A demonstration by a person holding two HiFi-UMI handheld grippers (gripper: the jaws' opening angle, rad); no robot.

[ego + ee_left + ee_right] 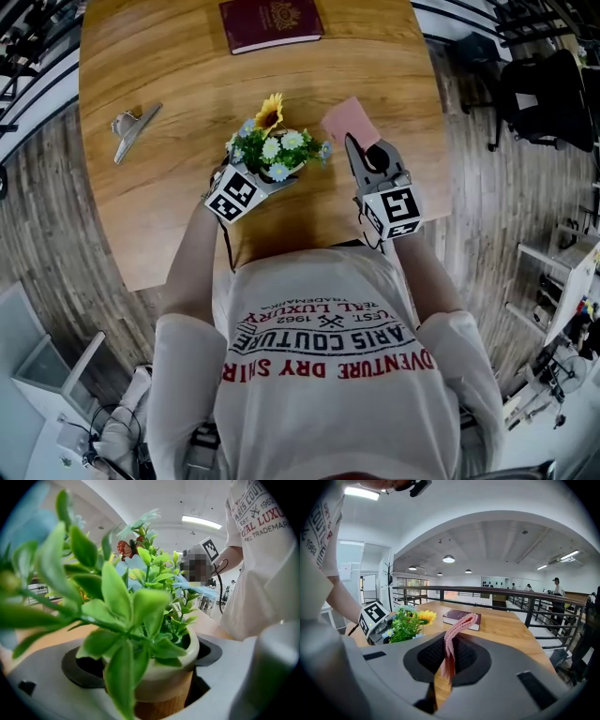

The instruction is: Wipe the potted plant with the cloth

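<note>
Holding entry, nearest first. Both forearms are bent in close to the person's torso, and the two tools converge.

1. Left gripper [265, 178]: points toward one o'clock, with its jaws clamped on the cream-and-wood pot [161, 677].
2. Potted plant [272, 145]: stands upright in that grasp over the near middle of the table [169, 216]. Whether the pot rests on the wood or is lifted cannot be told.
3. Right gripper [356, 150]: sits just beside the left at three o'clock and points toward eleven o'clock. It is pinched on the pink cloth [349, 119].
4. Cloth: runs out of the jaws along their axis (seen edge-on as a thin folded strip in the right gripper view).
5. Governing relation: the foliage lies at about nine to ten o'clock from the cloth's free end, near but apart. The right hand is the wiping hand. A short leftward sweep would likely bring fabric onto the leaves.
6. Metal clip [133, 129]: at ten o'clock, well apart from the plant.
7. Maroon book [271, 23]: at twelve o'clock, by the far edge of the table.
</note>
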